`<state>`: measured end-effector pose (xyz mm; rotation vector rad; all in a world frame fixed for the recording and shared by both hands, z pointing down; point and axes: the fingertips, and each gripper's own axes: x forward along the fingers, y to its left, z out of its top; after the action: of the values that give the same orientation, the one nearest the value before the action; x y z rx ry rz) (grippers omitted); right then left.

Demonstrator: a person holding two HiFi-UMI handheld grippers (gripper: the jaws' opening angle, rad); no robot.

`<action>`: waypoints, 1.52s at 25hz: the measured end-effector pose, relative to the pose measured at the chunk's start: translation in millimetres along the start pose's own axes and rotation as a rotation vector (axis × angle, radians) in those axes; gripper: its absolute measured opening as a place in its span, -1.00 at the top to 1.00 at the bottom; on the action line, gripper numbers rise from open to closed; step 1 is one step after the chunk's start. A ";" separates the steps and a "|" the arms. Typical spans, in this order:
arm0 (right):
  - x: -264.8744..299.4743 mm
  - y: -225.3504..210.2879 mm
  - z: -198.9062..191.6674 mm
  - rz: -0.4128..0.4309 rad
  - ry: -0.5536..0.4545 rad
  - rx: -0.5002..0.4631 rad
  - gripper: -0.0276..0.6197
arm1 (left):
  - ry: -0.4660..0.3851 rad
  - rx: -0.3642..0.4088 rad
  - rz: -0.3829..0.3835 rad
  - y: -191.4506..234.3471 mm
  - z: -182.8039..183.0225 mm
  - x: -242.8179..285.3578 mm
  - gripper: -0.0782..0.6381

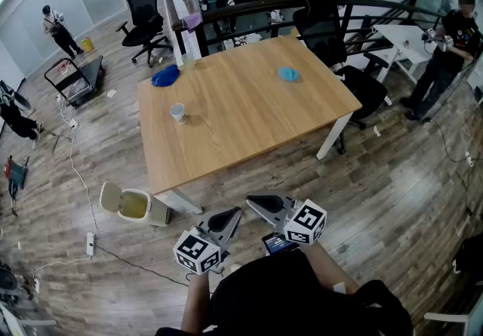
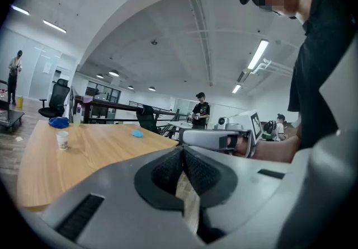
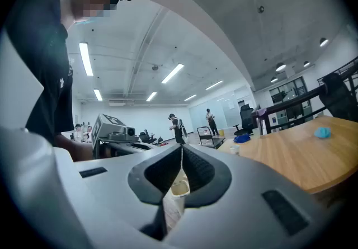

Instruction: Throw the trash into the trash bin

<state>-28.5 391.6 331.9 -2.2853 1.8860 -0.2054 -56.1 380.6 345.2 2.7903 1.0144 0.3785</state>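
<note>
On the table (image 1: pixel 249 127), well ahead of both grippers, find the trash: a paper cup (image 1: pixel 177 112), a dark blue wad (image 1: pixel 165 75) at the far left corner and a light blue wad (image 1: pixel 288 73) toward the far right; on the floor by the near left leg, note the trash bin (image 1: pixel 136 204), lid tipped open. Read the left gripper (image 1: pixel 235 212) and right gripper (image 1: pixel 253 201), held close before the body, as pinched fully together with nothing between them. Step up to the edge, spread one pair of jaws before reaching, take the cup lightly around its wall, and let go only above the bin's mouth.
</note>
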 end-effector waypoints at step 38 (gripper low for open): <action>-17.2 -332.1 59.4 -0.226 0.052 0.016 0.91 | -0.040 -0.065 -0.065 162.0 72.4 262.4 0.76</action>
<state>299.2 472.5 346.5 -2.5025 1.6382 -0.3108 257.4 423.4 360.5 2.6886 1.0609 0.3398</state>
